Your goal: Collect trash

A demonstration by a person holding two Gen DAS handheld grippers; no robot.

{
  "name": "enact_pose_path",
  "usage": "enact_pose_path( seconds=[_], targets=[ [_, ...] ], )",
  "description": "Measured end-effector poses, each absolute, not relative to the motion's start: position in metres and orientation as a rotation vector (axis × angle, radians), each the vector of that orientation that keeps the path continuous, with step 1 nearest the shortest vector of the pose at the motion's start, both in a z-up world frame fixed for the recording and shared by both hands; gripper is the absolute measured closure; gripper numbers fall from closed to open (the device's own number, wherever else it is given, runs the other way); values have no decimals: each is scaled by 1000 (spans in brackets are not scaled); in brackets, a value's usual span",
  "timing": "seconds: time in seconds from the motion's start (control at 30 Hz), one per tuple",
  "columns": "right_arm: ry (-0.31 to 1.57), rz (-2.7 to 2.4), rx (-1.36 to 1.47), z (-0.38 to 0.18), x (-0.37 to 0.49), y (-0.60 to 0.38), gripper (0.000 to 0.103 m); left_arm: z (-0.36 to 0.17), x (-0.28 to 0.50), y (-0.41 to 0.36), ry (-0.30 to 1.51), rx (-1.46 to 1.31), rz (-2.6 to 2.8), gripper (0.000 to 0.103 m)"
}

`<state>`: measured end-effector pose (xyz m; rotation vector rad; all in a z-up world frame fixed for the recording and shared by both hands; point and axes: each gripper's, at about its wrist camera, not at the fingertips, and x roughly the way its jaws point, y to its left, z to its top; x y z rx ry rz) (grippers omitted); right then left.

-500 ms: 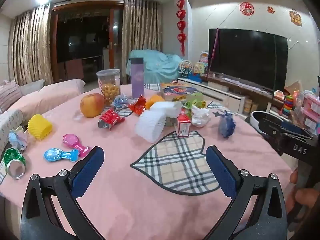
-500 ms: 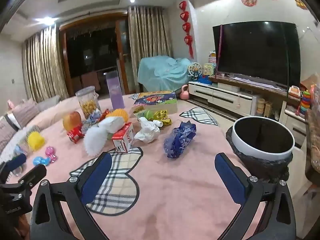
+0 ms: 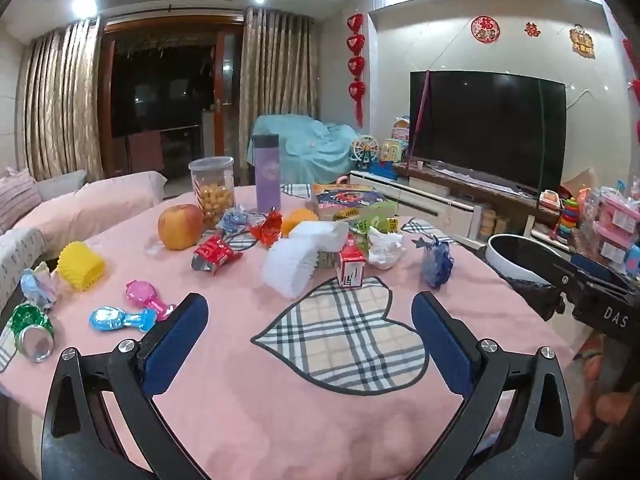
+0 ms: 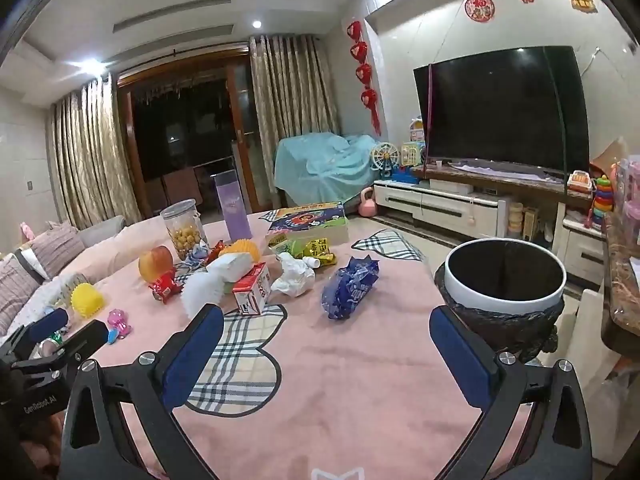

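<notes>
Trash lies on the pink table (image 3: 280,408): a blue crumpled bag (image 3: 436,262) (image 4: 350,286), a white crumpled paper (image 3: 384,250) (image 4: 294,276), a small red-and-white carton (image 3: 350,270) (image 4: 252,290), a red wrapper (image 3: 212,256) and a crushed green can (image 3: 32,330). A white bin with a black liner (image 4: 504,280) (image 3: 516,256) stands off the table's right edge. My left gripper (image 3: 310,334) is open and empty over the plaid patch. My right gripper (image 4: 326,350) is open and empty, short of the blue bag.
An apple (image 3: 180,226), a snack jar (image 3: 211,190), a purple flask (image 3: 267,174), a game box (image 4: 308,220), white paper cups (image 3: 290,268), a yellow cup (image 3: 80,266) and small toys (image 3: 122,318) also sit on the table. A TV and cabinet stand at the right.
Both views have shifted only slightly; the right gripper's view has tilted a little. Nothing on the table has moved and both grippers stay open.
</notes>
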<state>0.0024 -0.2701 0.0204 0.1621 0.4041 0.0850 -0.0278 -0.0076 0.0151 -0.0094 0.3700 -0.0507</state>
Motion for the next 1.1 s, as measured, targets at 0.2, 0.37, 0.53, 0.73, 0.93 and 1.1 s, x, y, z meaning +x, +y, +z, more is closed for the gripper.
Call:
enact_pose_path(
  seconds=[0.2,0.37,0.53,0.73,0.93,1.1],
  targets=[
    [399,53,143,19,0,-267,0,16,-26,-13,374,-6,-67,0],
    [399,39,152,17,-2,-274,0,14,-26,-18,375,0,-76,0],
    [406,44,154,15,-2,-274,0,14,-26,-20,374,0,-73,0],
    [395,46,148,15,-3,-274,0,15,-26,-20,374,1,-75,0],
    [393,47,146,14,-4,-273,0,15,-26,-20,374,0,-76,0],
    [394,50,144,14,-4,-273,0,15,-26,-20,374,2,-75,0]
  ],
)
